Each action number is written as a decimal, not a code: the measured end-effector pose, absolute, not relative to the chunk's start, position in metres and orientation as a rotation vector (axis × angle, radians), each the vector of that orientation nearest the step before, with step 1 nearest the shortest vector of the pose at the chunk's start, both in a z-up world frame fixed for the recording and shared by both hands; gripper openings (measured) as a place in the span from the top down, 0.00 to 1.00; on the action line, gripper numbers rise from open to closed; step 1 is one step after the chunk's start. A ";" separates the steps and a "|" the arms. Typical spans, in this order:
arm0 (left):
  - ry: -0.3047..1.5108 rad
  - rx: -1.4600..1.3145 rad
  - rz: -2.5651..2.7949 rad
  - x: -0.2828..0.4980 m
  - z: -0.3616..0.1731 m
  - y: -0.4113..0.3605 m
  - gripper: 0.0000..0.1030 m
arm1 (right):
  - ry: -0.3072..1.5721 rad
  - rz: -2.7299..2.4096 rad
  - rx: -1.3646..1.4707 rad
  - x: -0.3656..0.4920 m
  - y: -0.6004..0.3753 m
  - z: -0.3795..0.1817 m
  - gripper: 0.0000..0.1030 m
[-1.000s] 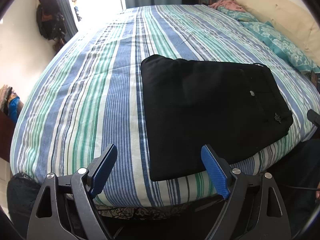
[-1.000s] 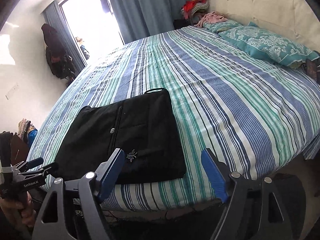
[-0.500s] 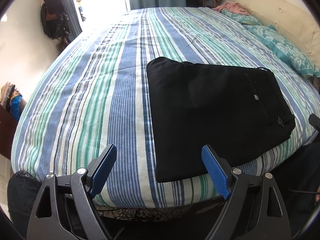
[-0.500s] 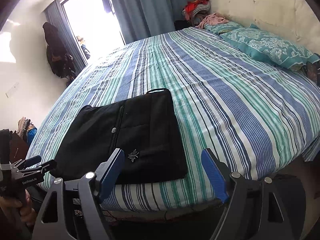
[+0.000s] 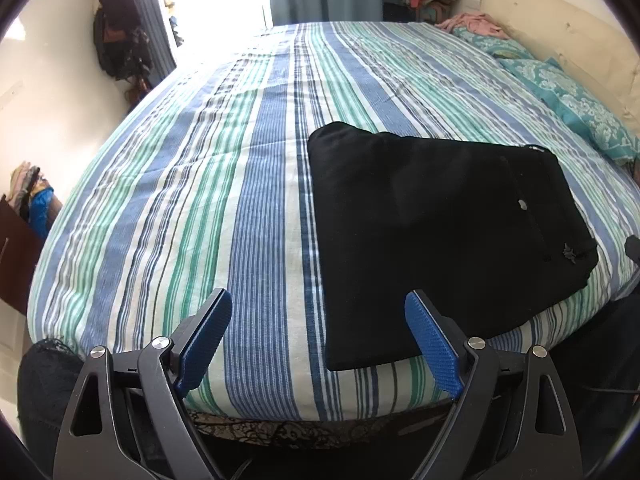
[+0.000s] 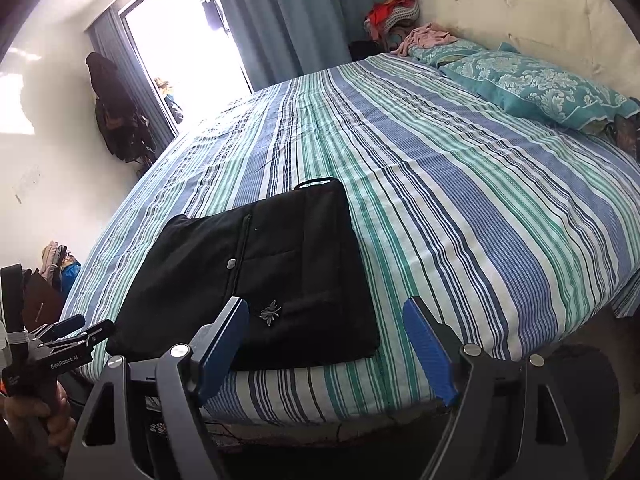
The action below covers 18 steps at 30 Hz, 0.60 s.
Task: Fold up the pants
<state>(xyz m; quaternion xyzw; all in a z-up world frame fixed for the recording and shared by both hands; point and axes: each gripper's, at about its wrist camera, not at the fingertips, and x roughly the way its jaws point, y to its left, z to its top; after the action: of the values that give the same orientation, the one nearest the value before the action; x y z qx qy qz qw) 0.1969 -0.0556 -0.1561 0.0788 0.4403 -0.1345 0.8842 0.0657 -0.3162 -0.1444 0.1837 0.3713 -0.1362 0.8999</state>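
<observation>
Pants (image 5: 432,224), black, soft and limp, lie folded flat near the bed's (image 5: 240,208) front edge, best pinched at a corner, while left gripper (image 5: 318,344) and right gripper (image 6: 326,344) hover empty, jaws apart.

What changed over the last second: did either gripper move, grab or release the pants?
Nothing visibly changed. The folded black pants lie flat near the edge of the striped bed, as before. The left gripper and the right gripper still hover open short of the bed, holding nothing.
</observation>
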 end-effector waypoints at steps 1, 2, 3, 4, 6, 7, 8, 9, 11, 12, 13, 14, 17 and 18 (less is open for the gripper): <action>0.916 0.162 -0.277 0.197 -0.156 -0.055 0.13 | 0.768 -0.282 0.382 0.066 -0.316 -0.144 0.23; 0.917 0.160 -0.274 0.198 -0.156 -0.054 0.13 | 0.768 -0.282 0.384 0.066 -0.316 -0.145 0.23; 0.918 0.157 -0.271 0.198 -0.156 -0.054 0.13 | 0.768 -0.281 0.386 0.066 -0.316 -0.145 0.23; 0.918 0.155 -0.268 0.198 -0.156 -0.053 0.13 | 0.769 -0.280 0.388 0.066 -0.317 -0.145 0.23; 0.919 0.153 -0.263 0.199 -0.157 -0.052 0.12 | 0.770 -0.279 0.390 0.066 -0.316 -0.146 0.23; 0.919 0.151 -0.260 0.200 -0.157 -0.052 0.12 | 0.770 -0.277 0.391 0.066 -0.317 -0.146 0.23; 0.918 0.150 -0.258 0.200 -0.157 -0.051 0.12 | 0.770 -0.276 0.392 0.067 -0.316 -0.146 0.23; 0.919 0.149 -0.257 0.200 -0.157 -0.051 0.12 | 0.770 -0.277 0.392 0.067 -0.316 -0.146 0.23; 0.917 0.146 -0.252 0.201 -0.157 -0.050 0.12 | 0.768 -0.276 0.393 0.066 -0.316 -0.145 0.23; 0.916 0.145 -0.250 0.201 -0.157 -0.049 0.12 | 0.768 -0.275 0.395 0.066 -0.316 -0.146 0.23; 0.916 0.143 -0.248 0.201 -0.157 -0.049 0.12 | 0.768 -0.276 0.396 0.066 -0.317 -0.146 0.23; 0.917 0.142 -0.246 0.201 -0.157 -0.049 0.12 | 0.768 -0.276 0.398 0.066 -0.317 -0.146 0.23; 0.920 0.138 -0.240 0.202 -0.158 -0.047 0.12 | 0.768 -0.275 0.403 0.066 -0.317 -0.146 0.23; 0.920 0.137 -0.237 0.202 -0.158 -0.046 0.12 | 0.768 -0.274 0.404 0.066 -0.317 -0.146 0.23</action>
<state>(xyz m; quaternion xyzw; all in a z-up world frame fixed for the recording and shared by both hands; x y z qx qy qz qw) 0.2024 -0.0463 -0.1583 0.0660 0.4425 -0.1141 0.8870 0.0662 -0.3174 -0.1463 0.1952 0.3708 -0.1324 0.8983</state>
